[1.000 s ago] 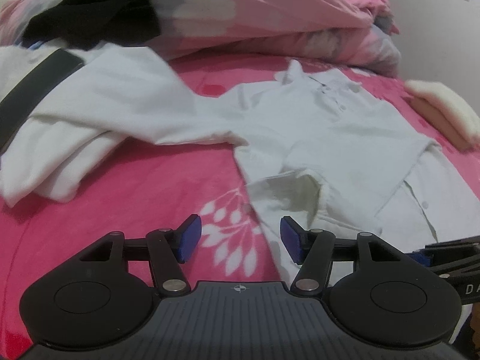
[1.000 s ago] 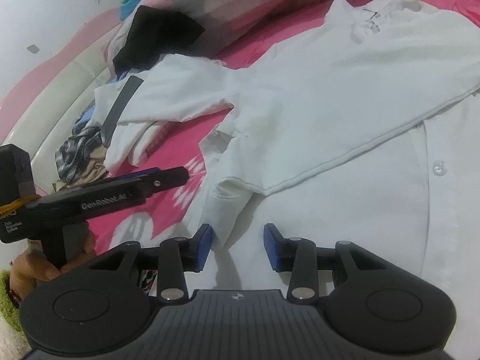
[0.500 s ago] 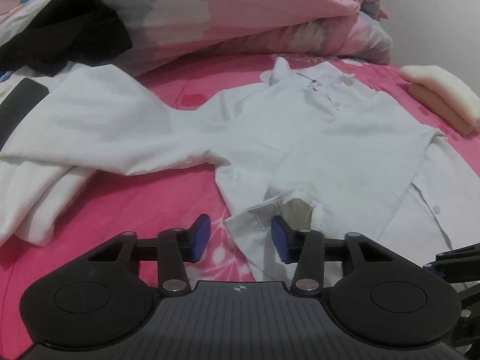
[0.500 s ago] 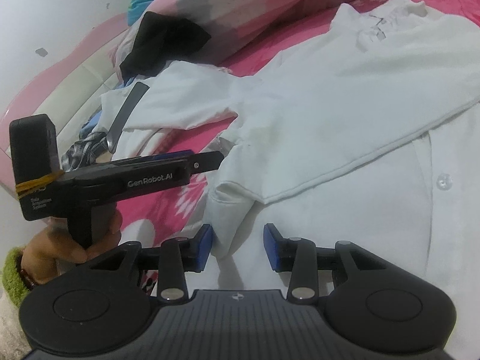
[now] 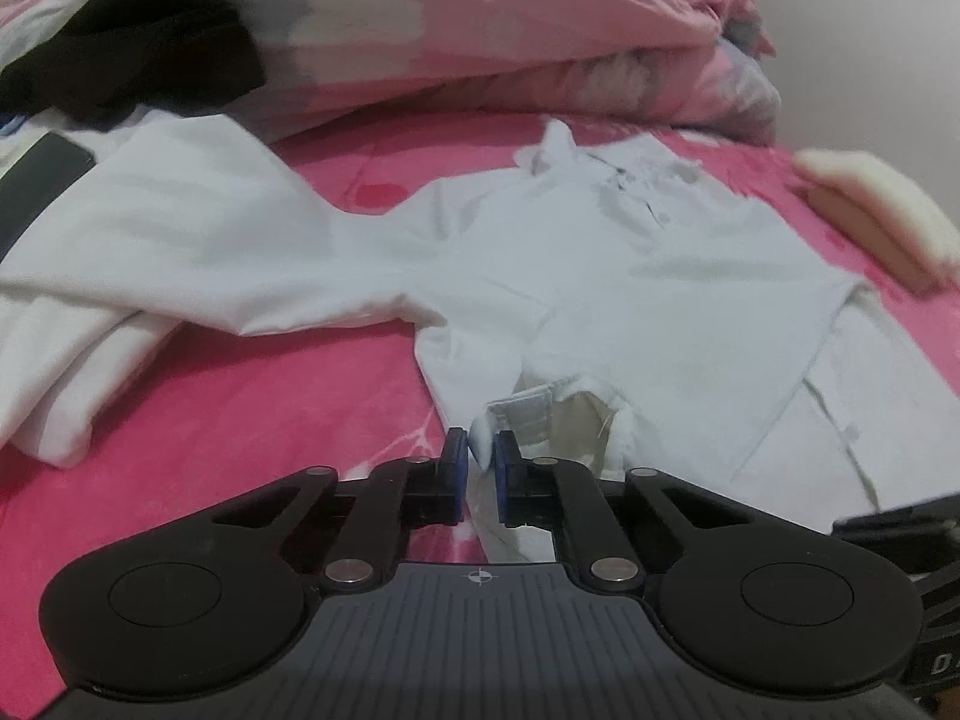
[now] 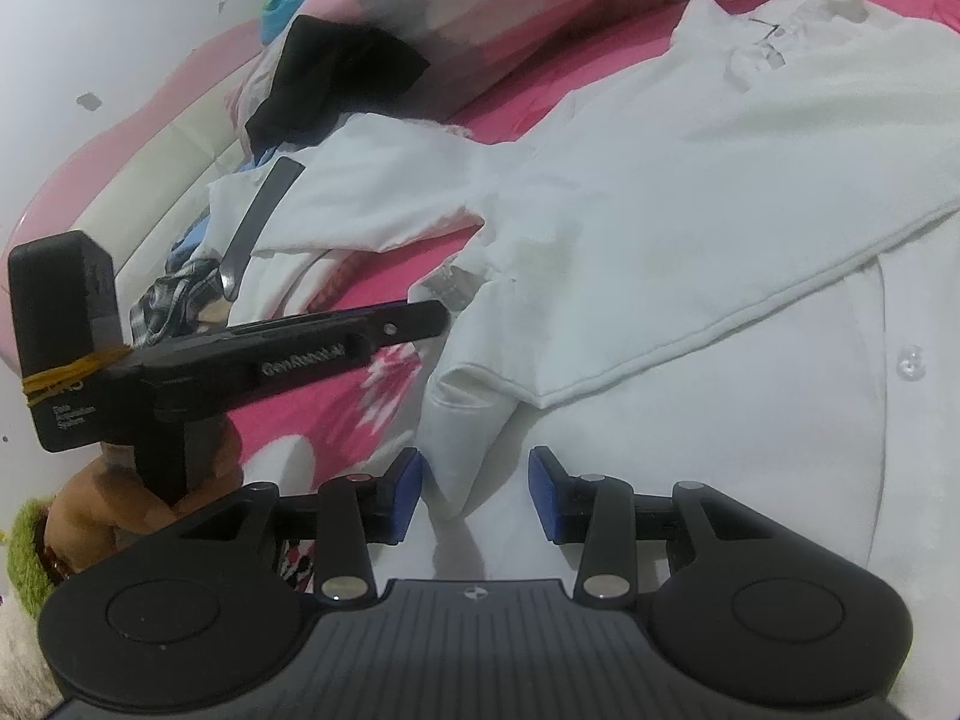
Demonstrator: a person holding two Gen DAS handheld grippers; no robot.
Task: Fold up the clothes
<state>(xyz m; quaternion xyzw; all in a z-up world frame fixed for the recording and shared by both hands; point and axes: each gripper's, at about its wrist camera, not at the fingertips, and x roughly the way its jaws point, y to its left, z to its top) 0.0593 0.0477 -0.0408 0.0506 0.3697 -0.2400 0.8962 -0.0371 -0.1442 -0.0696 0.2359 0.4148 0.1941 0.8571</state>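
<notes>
Polo shirt (image 5: 648, 276) on the bedsheet (image 5: 252, 420), a second garment (image 5: 150, 240) left, quilt (image 5: 480, 30) behind.

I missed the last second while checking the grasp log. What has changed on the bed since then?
The left tongs moved forward to the white shirt and closed on its folded cuff; a second ago they were open and short of it. The right tongs stayed open over the shirt's lower edge, and the shirt lies as before on the pink bedsheet.

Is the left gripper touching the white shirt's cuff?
Touching. In the left wrist view the left gripper has its blue pads pinched on the corner of the white shirt's cuff, no gap visible.
</notes>
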